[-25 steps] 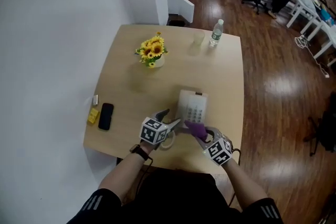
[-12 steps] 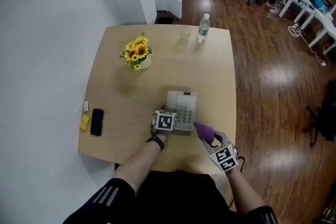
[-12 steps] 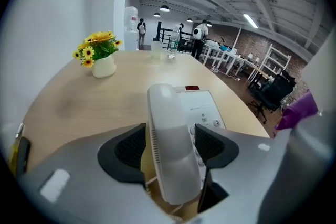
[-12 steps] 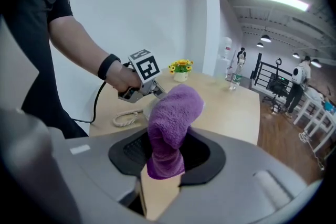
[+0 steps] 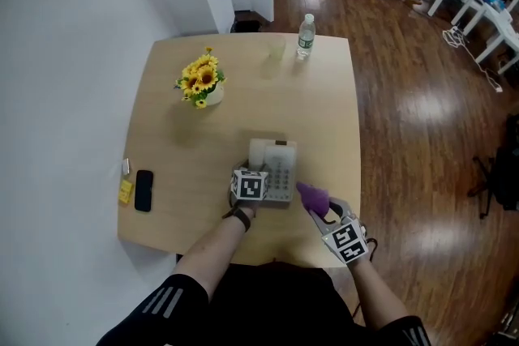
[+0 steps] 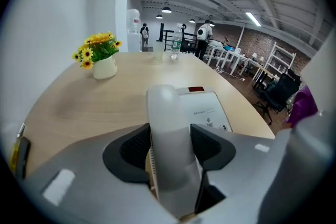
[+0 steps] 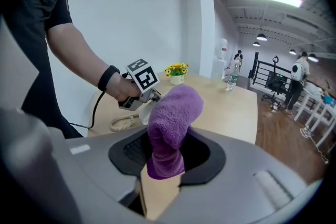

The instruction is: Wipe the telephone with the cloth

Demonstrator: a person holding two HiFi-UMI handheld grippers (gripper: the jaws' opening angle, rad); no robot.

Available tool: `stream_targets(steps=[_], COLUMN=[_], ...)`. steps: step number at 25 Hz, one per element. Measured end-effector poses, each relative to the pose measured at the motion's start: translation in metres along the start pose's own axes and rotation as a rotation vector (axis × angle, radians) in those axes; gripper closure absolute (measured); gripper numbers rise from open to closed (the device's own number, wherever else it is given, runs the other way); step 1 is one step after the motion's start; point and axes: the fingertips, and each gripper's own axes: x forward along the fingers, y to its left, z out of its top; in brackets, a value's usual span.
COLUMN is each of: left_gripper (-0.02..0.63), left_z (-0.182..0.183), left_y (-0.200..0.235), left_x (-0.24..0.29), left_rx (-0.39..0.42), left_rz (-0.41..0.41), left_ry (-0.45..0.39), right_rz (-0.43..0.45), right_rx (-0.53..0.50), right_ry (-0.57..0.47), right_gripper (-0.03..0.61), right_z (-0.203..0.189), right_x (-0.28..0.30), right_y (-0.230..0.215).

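Note:
A white desk telephone (image 5: 280, 168) lies near the table's front edge. Its handset (image 6: 169, 134) runs lengthwise between the jaws of my left gripper (image 6: 170, 140), which are closing, both dark pads pressing its sides. Seen from the head, the left gripper (image 5: 255, 173) sits over the telephone's left side. My right gripper (image 5: 323, 211) hovers just right of the telephone's front corner, shut on a purple cloth (image 5: 312, 197). The cloth (image 7: 172, 126) stands bunched up out of the right gripper (image 7: 167, 153).
A pot of sunflowers (image 5: 199, 85) stands at the back left, a water bottle (image 5: 305, 35) and a clear glass (image 5: 278, 51) at the far edge. A black mobile phone (image 5: 143, 190) and a yellow item (image 5: 125, 191) lie at the left. The coiled cord (image 7: 122, 123) trails by the telephone.
My left gripper has moved from the telephone's left front onto its handset, and its jaws have come together on it. My right gripper has drawn back to the right with the cloth.

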Motion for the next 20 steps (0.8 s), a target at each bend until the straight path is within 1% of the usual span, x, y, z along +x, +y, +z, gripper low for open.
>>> stream_targets(steps=[2,4,5,9,11,15,18,20], left_gripper=[0.385,0.388,0.391,0.402,0.402,0.403,0.403,0.403], left_z=[-0.001,-0.001,0.0,0.004,0.009,0.023,0.034,0.04], left_y=[0.001,0.0,-0.001,-0.001,-0.002,-0.01,-0.015,-0.017], left_x=[-0.002,-0.005,-0.008,-0.024,-0.038,-0.081,-0.125,-0.157], left_rx=[-0.029,-0.058,-0.062,-0.028,-0.052,-0.115,-0.117,-0.133], left_rz=[-0.014,-0.048,-0.064,-0.107,-0.148,-0.307,-0.424,-0.512], left_ry=[0.008,0.006,0.0,-0.034,-0.069,-0.176,-0.268,-0.327], right_rz=[0.003,0.006,0.007,0.001,-0.003,-0.007,-0.01,-0.013], right_rx=[0.012,0.025,0.03,0.039,0.034,0.024,0.015,-0.008], right_ry=[0.003,0.001,0.0,-0.012,-0.022,-0.062,-0.112,-0.152], right_gripper=[0.433,0.433,0.433,0.433,0.433,0.433,0.433,0.433], right_z=[-0.001,-0.001,0.0,0.007,0.014,0.036,0.061,0.082], right_x=[0.001,0.001,0.002,0.002,0.002,0.002,-0.003,-0.008], right_y=[-0.001,-0.002,-0.003,-0.006,-0.006,-0.004,0.0,0.003])
